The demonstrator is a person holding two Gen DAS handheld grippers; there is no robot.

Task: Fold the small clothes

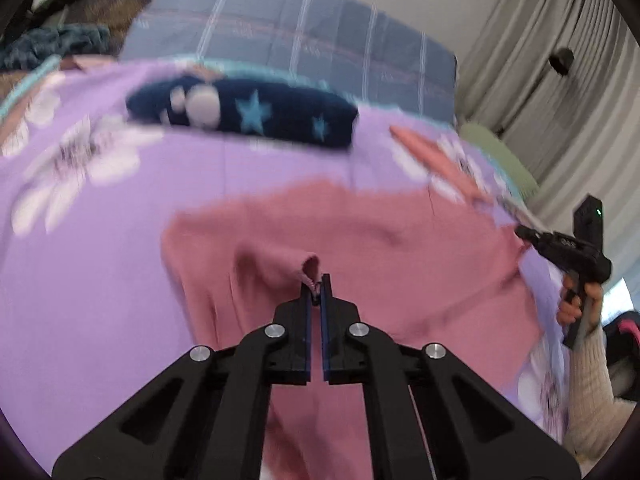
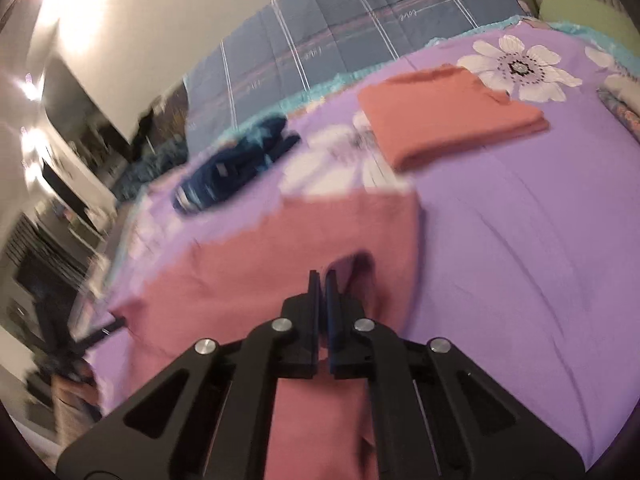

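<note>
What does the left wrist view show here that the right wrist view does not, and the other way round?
Only the left wrist view shows the grey curtains, the person's hand holding the right gripper from outside, and the left gripper pinching a pink hem. Only the right wrist view shows the whole folded orange garment, the dim room furniture at left, and the right gripper shut on pink cloth. Both show the pink garment, the navy star-patterned garment, the purple floral bedspread and the blue checked quilt.

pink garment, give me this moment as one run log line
left gripper: shut on pink garment | right gripper: shut on pink garment | surface: purple floral bedspread | folded orange garment: behind
</note>
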